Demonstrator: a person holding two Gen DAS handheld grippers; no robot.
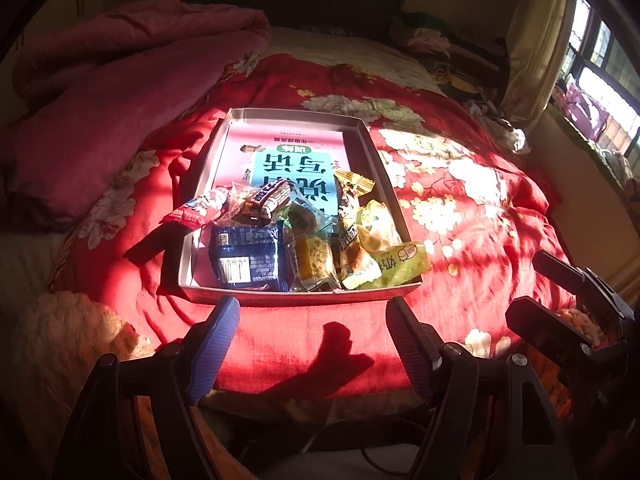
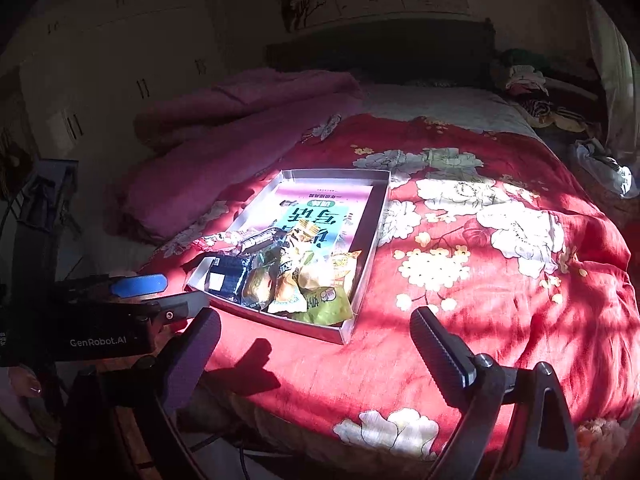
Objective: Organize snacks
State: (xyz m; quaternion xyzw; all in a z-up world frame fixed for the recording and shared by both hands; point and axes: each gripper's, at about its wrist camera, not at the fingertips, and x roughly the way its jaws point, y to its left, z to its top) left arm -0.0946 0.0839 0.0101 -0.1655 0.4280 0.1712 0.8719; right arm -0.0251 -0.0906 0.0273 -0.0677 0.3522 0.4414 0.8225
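A bed under a red floral quilt (image 1: 460,200) fills both of my wrist views, sunlight falling across it in patches, with a pink blanket (image 1: 120,92) bunched along its left side. On the quilt lies a shallow grey cardboard tray (image 1: 372,144), lined with a pink-and-teal printed booklet (image 1: 288,160). The snacks are heaped at the tray's near end: a dark blue packet (image 1: 246,256) at the near left corner, a clear-wrapped yellow cake (image 1: 312,256) beside it, a green packet (image 1: 400,266) at the near right corner, and a yellow-wrapped snack (image 1: 352,184) standing behind. A red packet (image 1: 192,210) hangs over the tray's left wall. A small brown bar (image 1: 268,200) sits on top of the pile. My left tool (image 1: 312,352) hangs just short of the tray's near wall, jaws apart with only quilt between them. My right tool (image 2: 316,356) hovers near the tray's near right corner, jaws spread wide and holding nothing.
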